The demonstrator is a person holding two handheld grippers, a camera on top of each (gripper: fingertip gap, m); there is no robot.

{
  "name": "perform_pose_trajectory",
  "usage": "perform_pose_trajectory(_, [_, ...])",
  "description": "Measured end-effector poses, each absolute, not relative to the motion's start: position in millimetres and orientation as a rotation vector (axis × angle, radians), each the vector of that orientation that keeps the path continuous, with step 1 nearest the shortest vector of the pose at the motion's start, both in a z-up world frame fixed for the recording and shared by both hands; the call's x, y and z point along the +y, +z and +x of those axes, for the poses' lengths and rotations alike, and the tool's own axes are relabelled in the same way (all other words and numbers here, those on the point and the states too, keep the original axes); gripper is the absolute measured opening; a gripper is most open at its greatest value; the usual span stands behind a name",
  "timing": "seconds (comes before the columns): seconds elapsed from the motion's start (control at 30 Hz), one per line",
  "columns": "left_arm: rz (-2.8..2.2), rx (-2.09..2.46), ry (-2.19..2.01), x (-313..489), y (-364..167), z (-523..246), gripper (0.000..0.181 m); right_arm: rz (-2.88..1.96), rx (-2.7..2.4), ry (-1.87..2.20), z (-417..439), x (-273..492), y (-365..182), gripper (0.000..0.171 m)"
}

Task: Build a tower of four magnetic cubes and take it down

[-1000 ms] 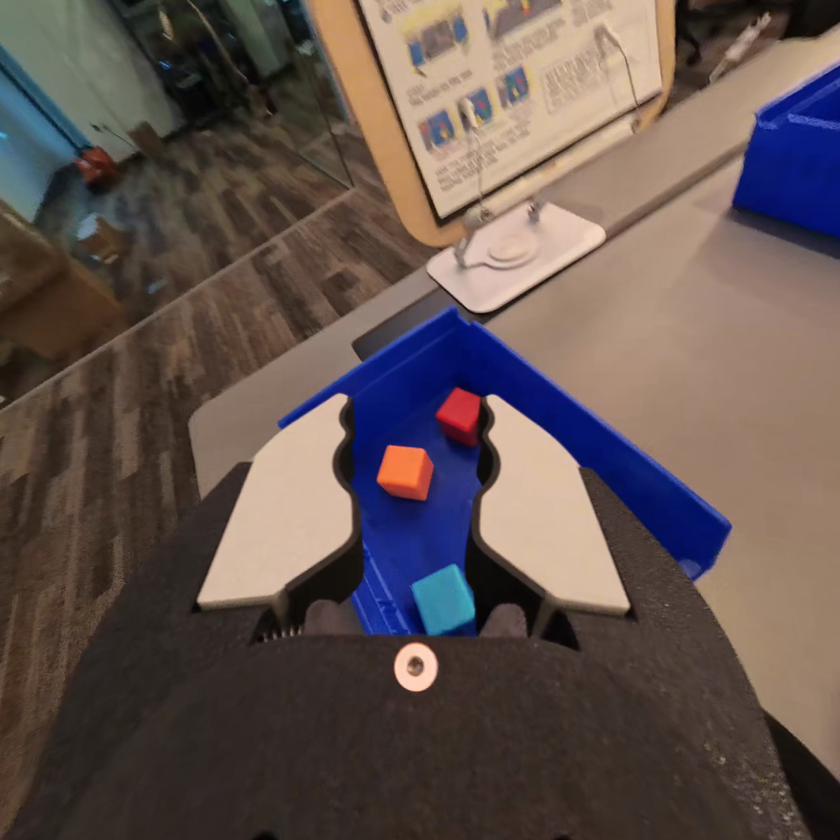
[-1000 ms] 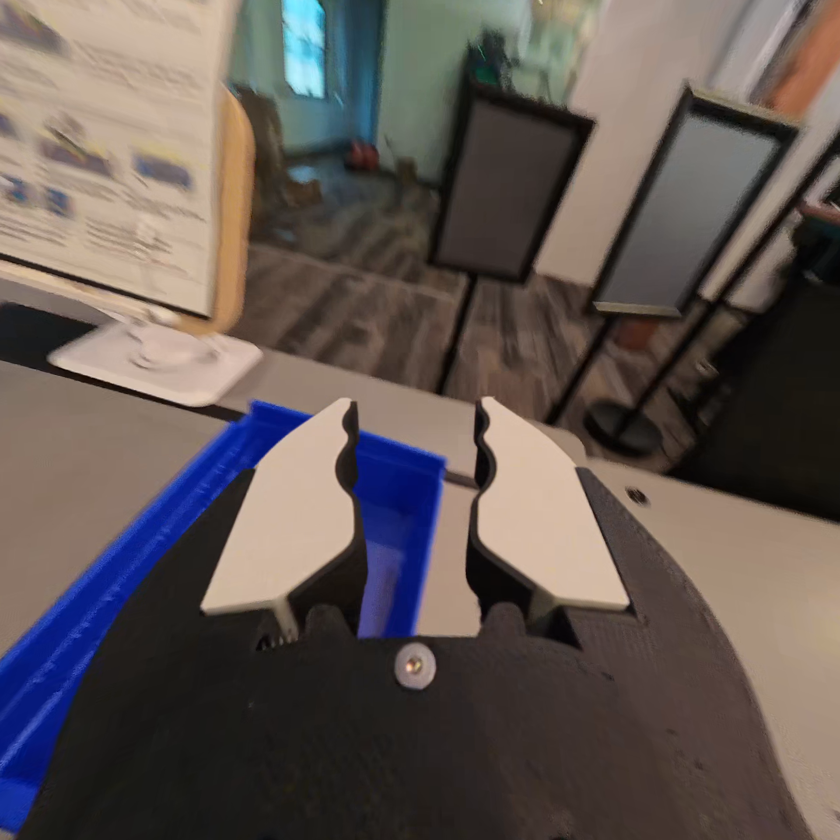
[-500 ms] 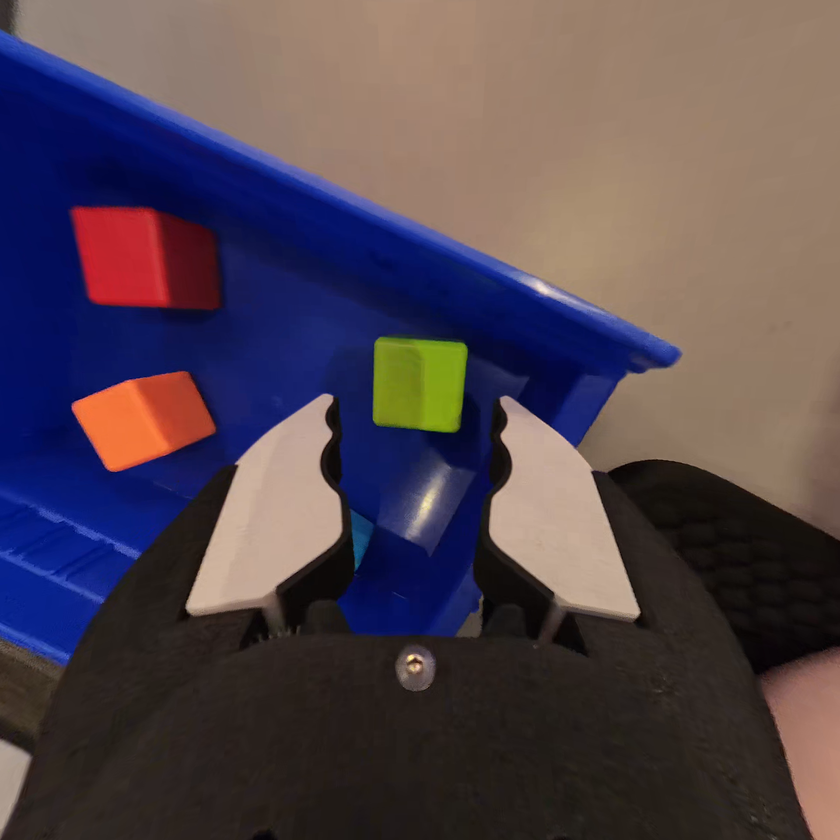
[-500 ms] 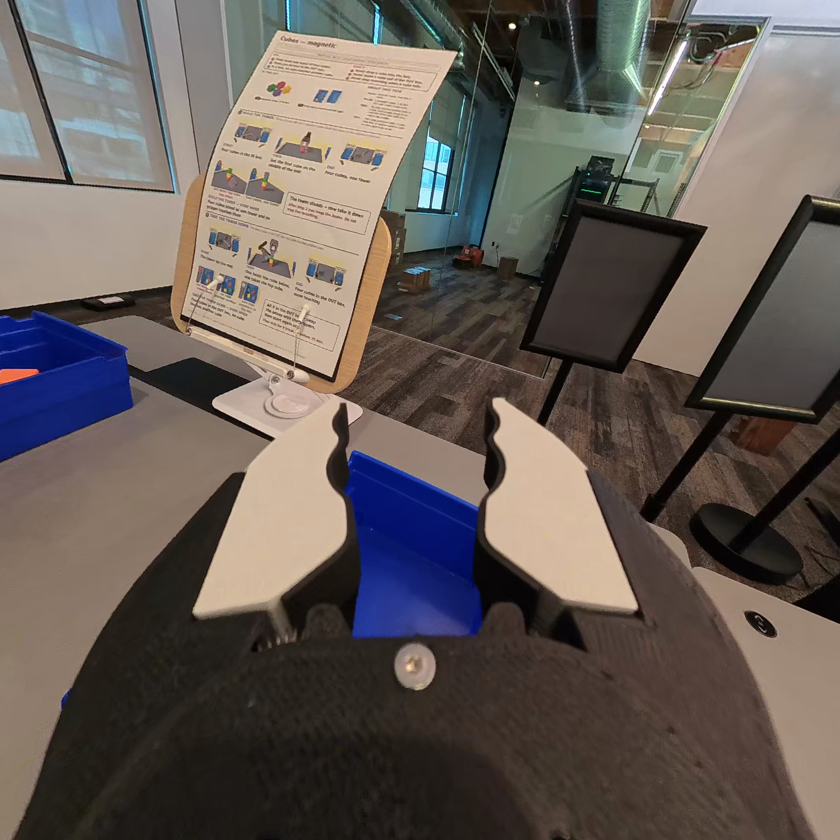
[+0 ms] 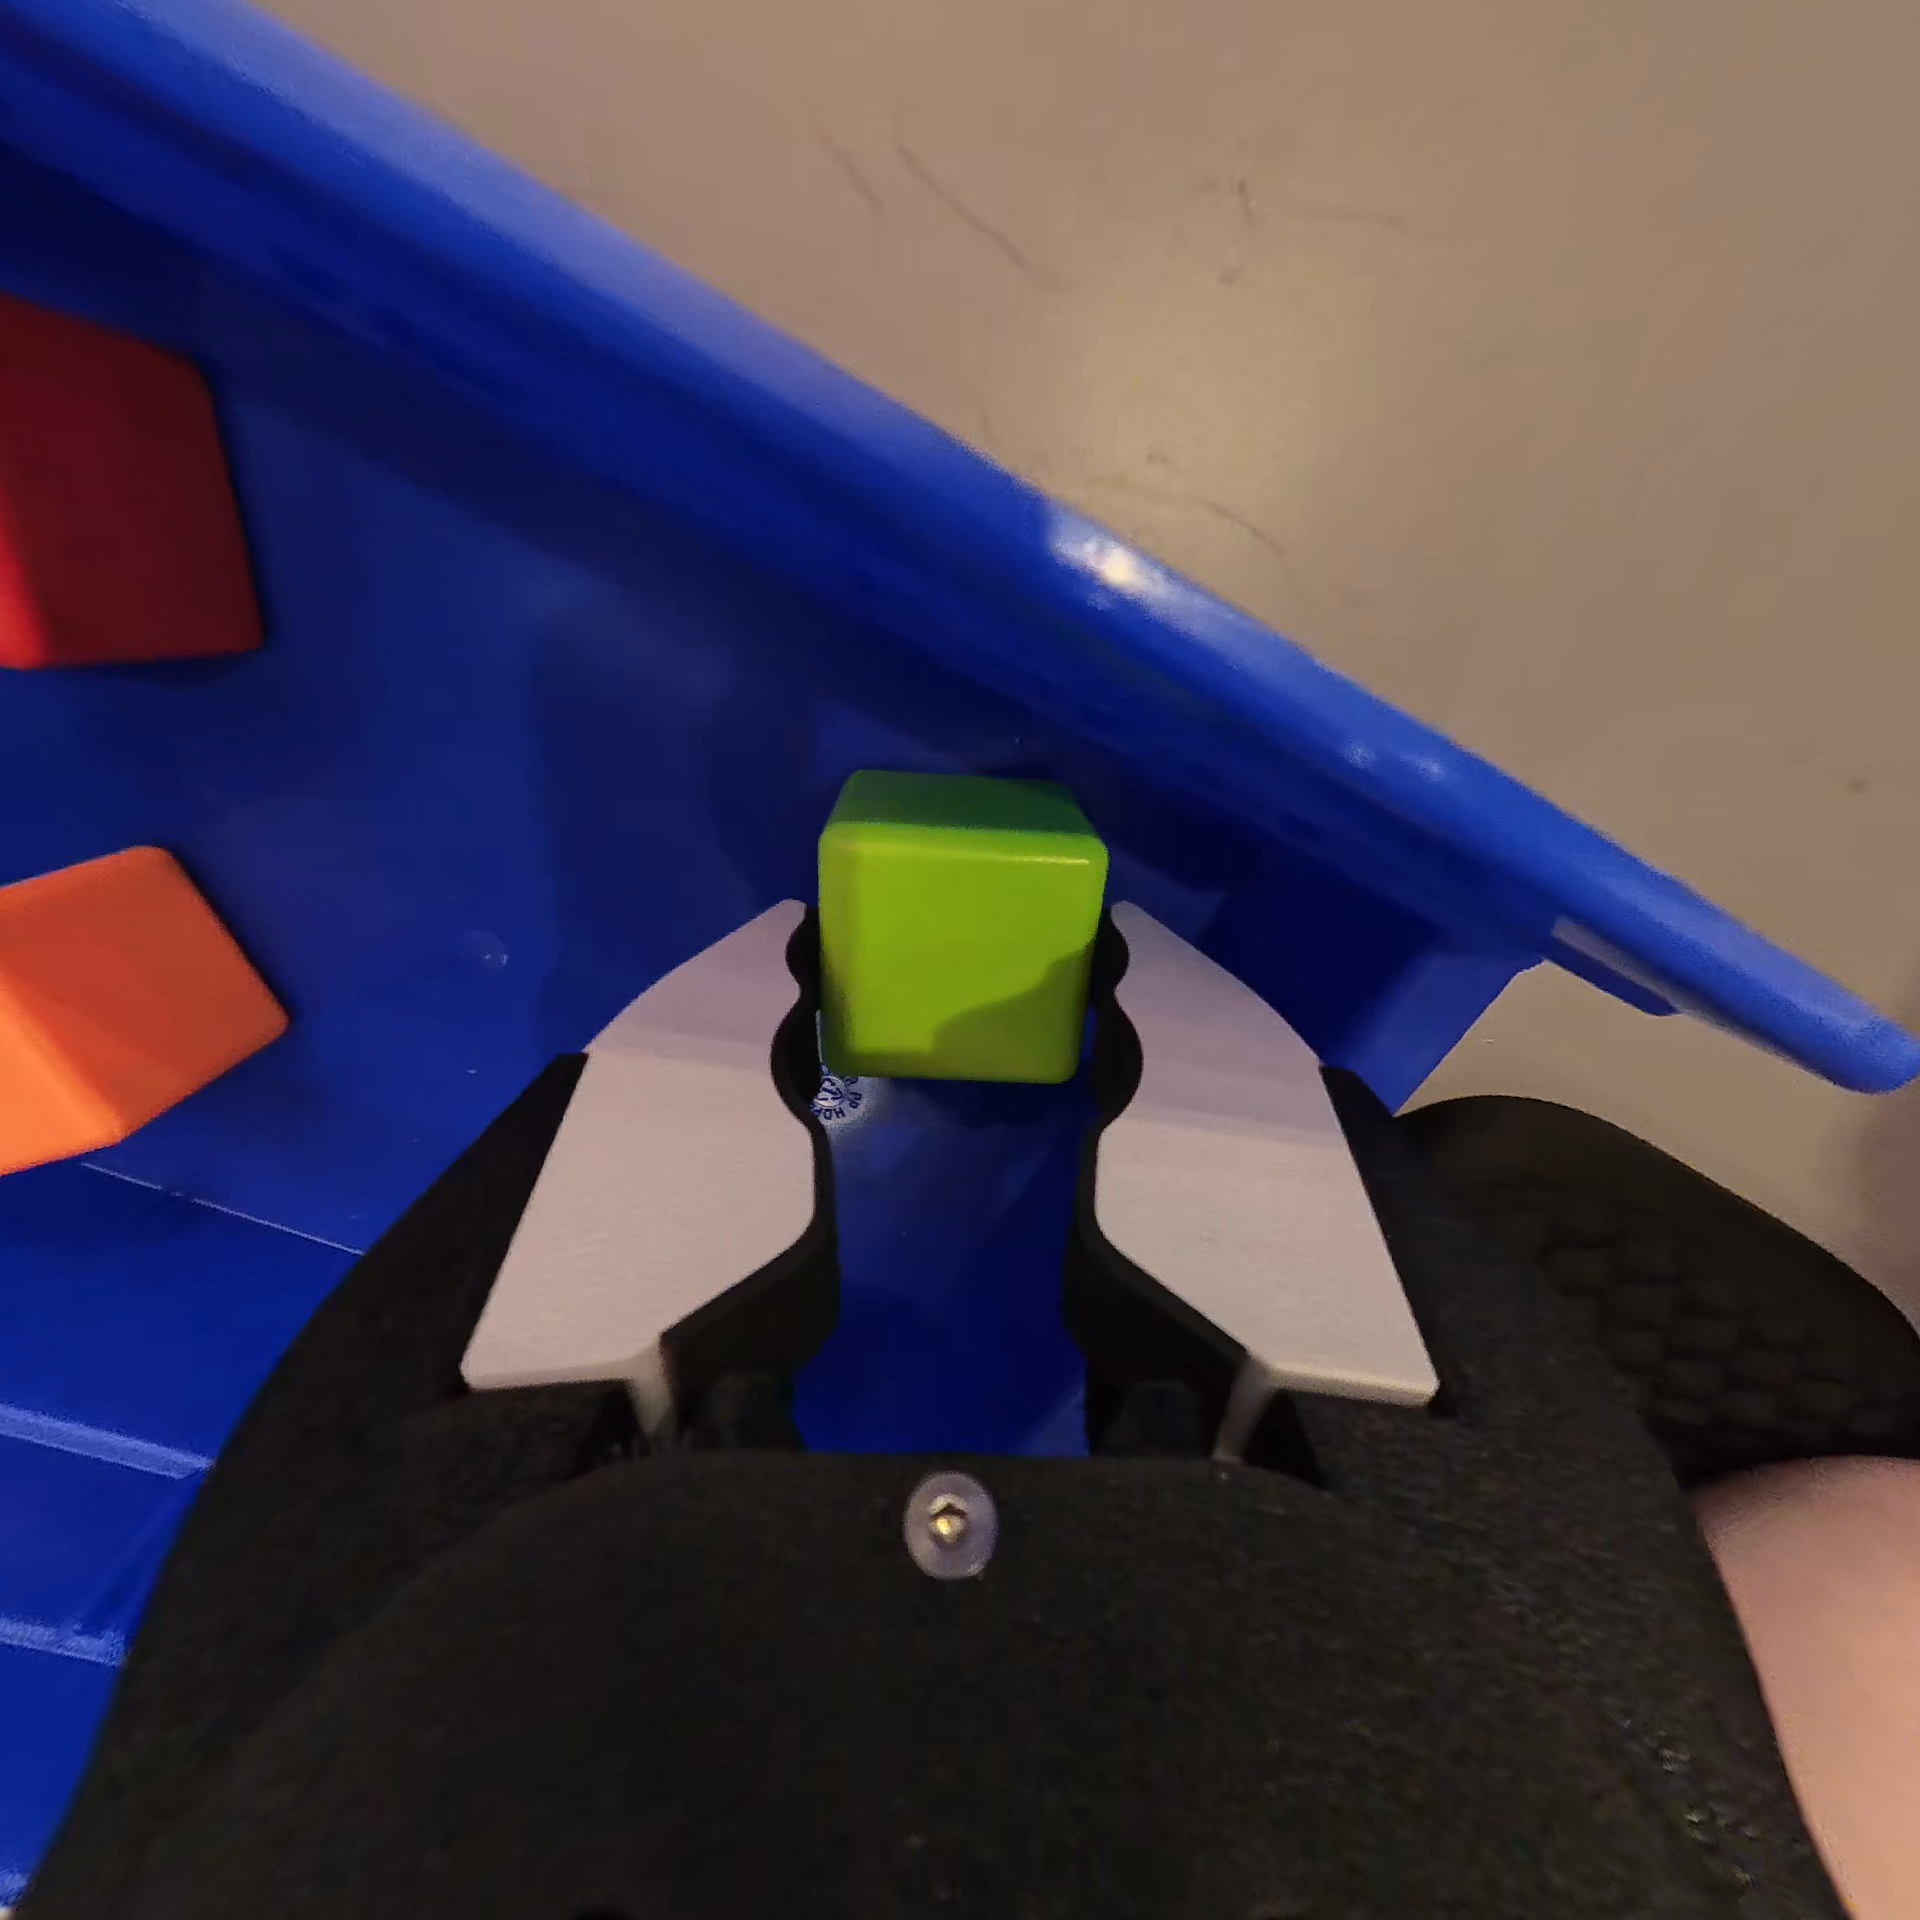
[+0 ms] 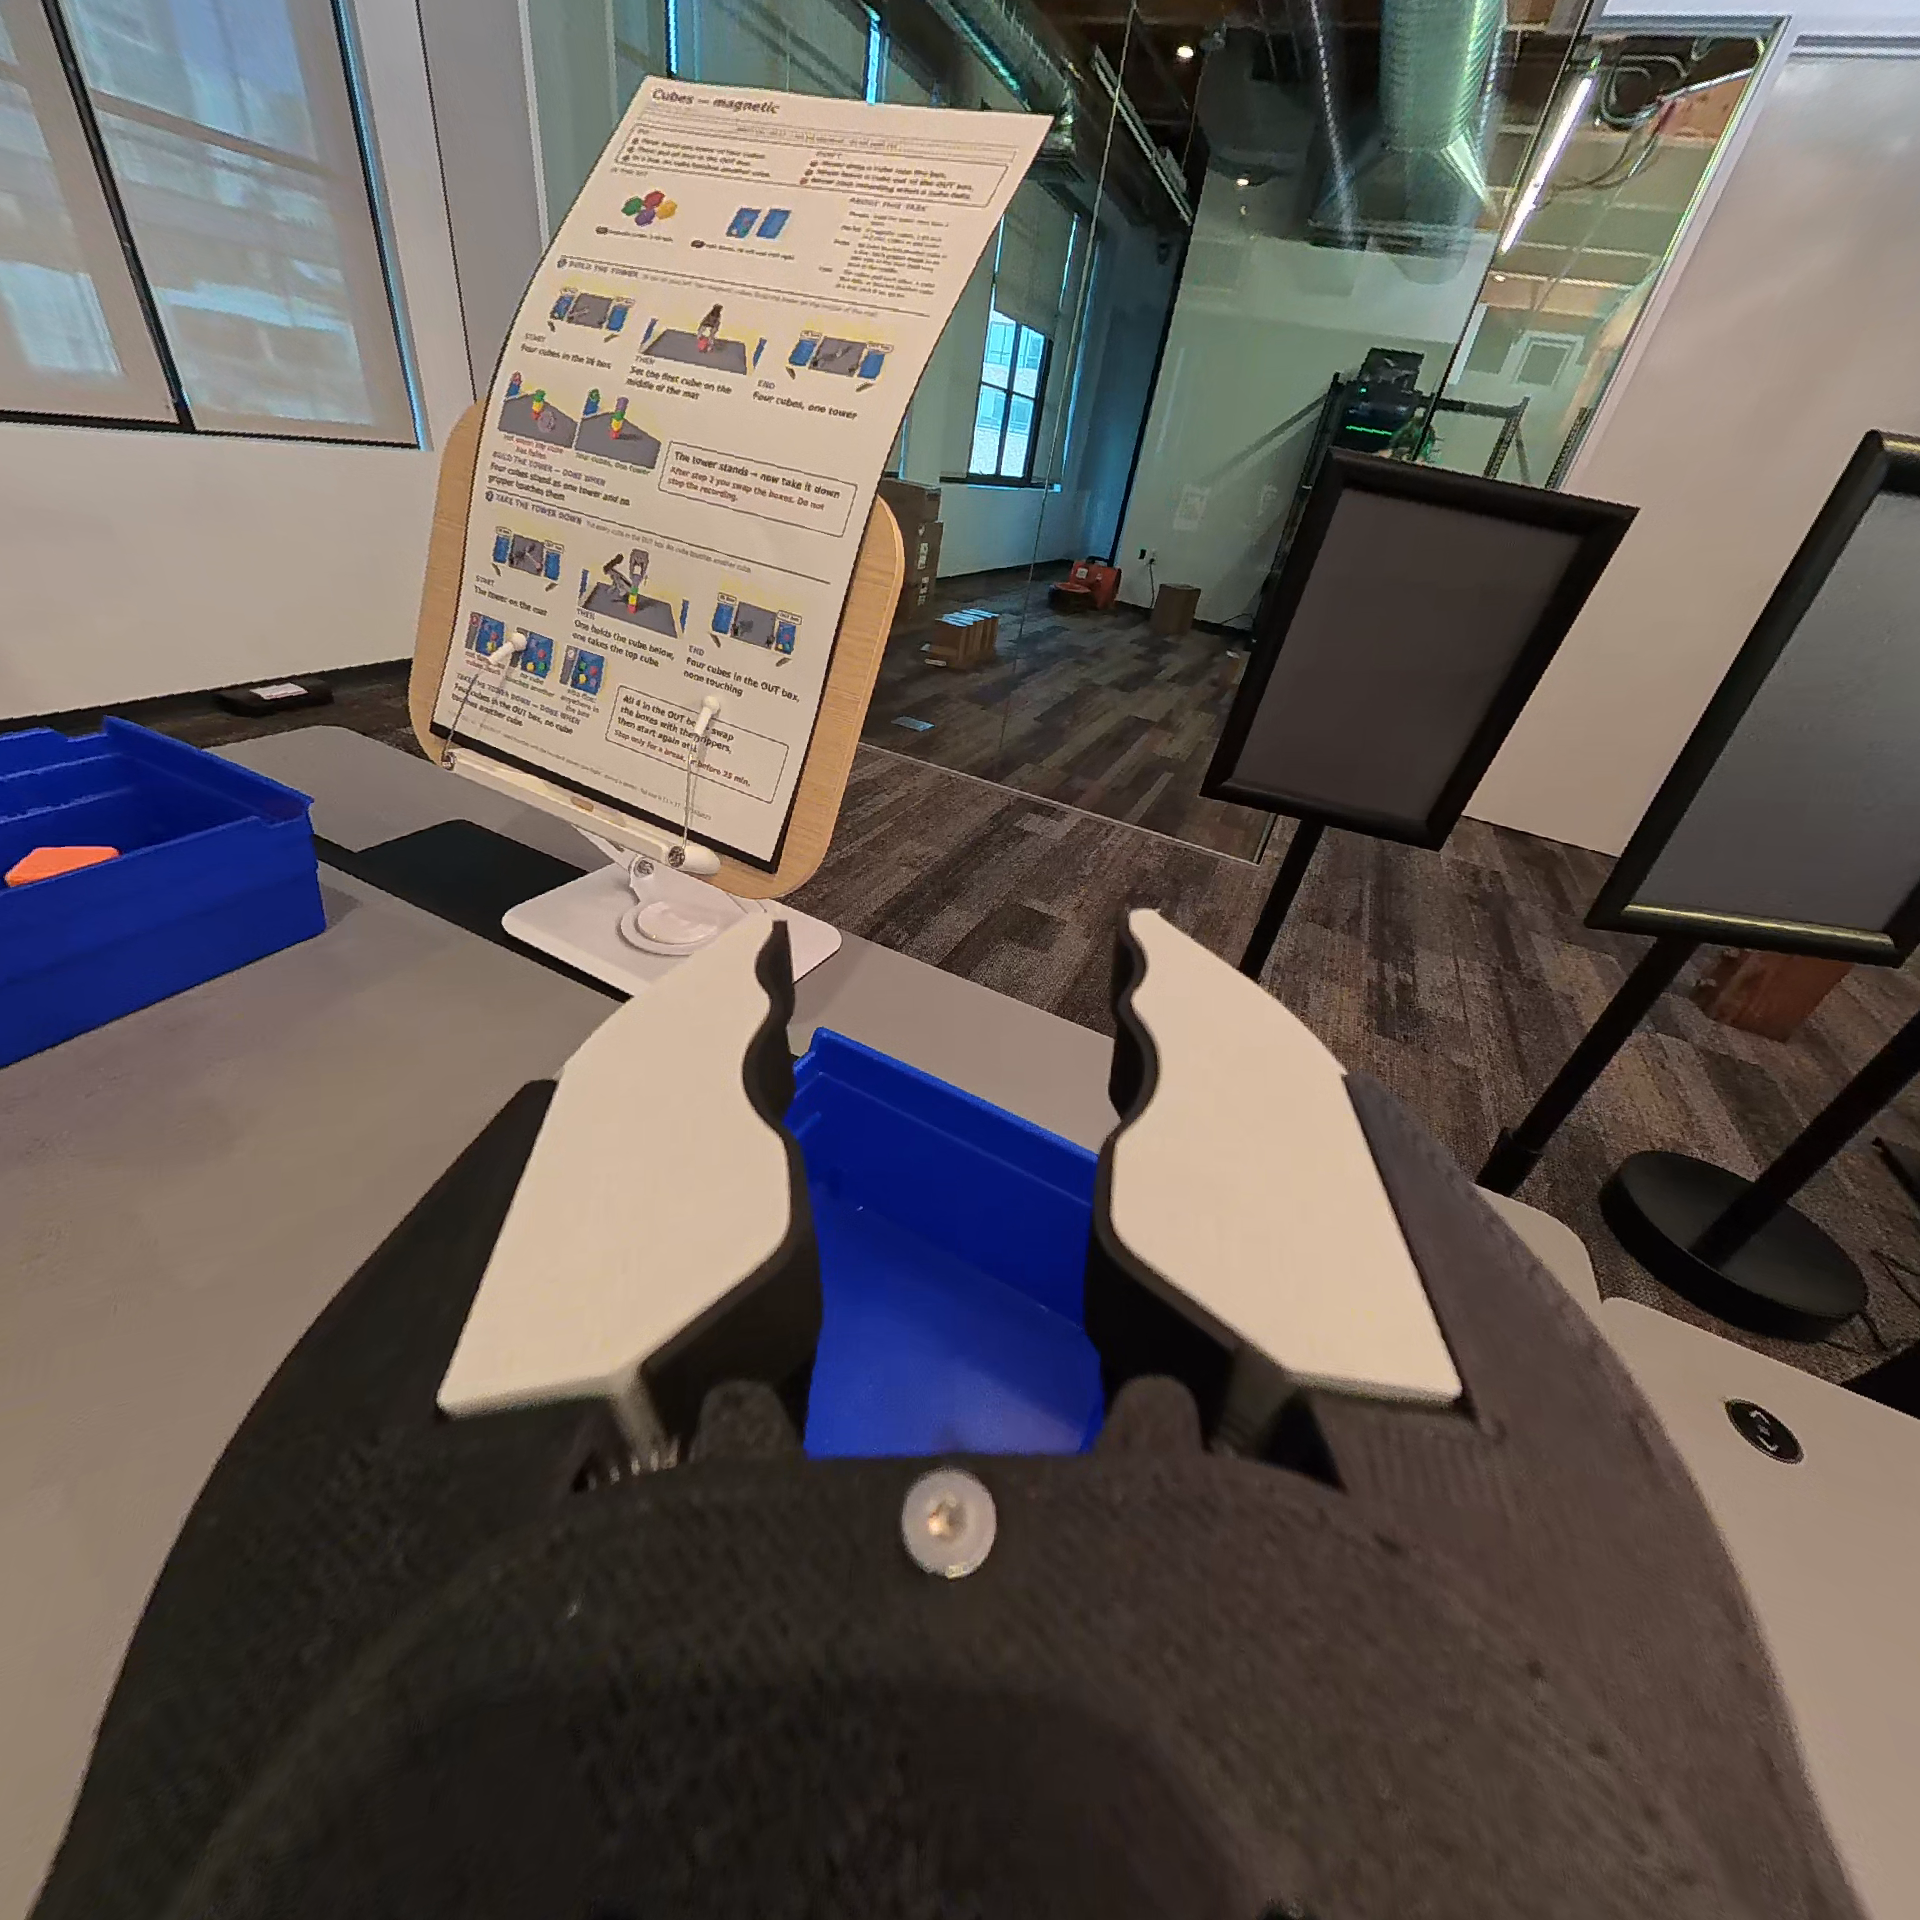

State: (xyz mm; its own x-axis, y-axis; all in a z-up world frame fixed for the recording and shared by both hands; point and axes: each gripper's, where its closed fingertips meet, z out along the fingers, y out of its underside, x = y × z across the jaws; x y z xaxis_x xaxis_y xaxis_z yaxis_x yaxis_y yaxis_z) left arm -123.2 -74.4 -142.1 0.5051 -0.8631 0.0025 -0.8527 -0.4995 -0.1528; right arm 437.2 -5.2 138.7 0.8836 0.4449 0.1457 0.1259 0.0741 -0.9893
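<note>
The left gripper (image 5: 954, 966) pinches one glossy green cube (image 5: 956, 930); matte red (image 5: 104, 509) and orange (image 5: 114, 997) cubes at nine o'clock; right gripper (image 6: 948, 971) spread.

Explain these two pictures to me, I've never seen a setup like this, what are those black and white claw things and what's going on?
Each claw is a hand-held gripper with a camera looking along its two fingers. One picture is from the left gripper, inside a blue bin: its fingers sit on either side of a green cube, apparently pinching it. A red cube and an orange cube lie nearby. The other is from the right gripper, open and empty above a second blue bin on the grey table, facing an instruction sheet.
</note>
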Motion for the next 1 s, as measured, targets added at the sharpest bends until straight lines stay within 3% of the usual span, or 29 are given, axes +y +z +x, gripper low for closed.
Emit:
perform_pose_trajectory(0.27, [-2.595,1.457,-0.082,-72.1,-127.5,-132.8,0.049,-1.502,-0.478,0.255,436.6,-4.9,136.0,0.06])
perform_pose_trajectory(0.47, [-2.359,1.195,0.08,-63.9,-35.7,-155.0,0.049,-1.509,-0.461,0.254,441.4,-5.4,135.3,0.06])
perform_pose_trajectory(0.63, [-2.046,1.344,-0.044,-69.5,24.9,-72.0,0.049,-1.499,-0.462,0.267,440.8,-5.2,138.4,0.06])
perform_pose_trajectory(0.73, [-1.945,1.562,0.006,-59.7,12.6,-4.5,0.049,-1.508,-0.476,0.272,438.4,-3.5,136.9,0.06])
perform_pose_trajectory(0.87, [-1.897,1.833,-0.158,-54.3,-42.9,85.8,0.049,-1.524,-0.5,0.289,433.2,-2.0,131.4,0.06])
perform_pose_trajectory(1.0, [-1.965,1.965,-0.196,-35.4,-90.7,124.0,0.049,-1.542,-0.521,0.295,429.1,-1.8,125.7,0.06])
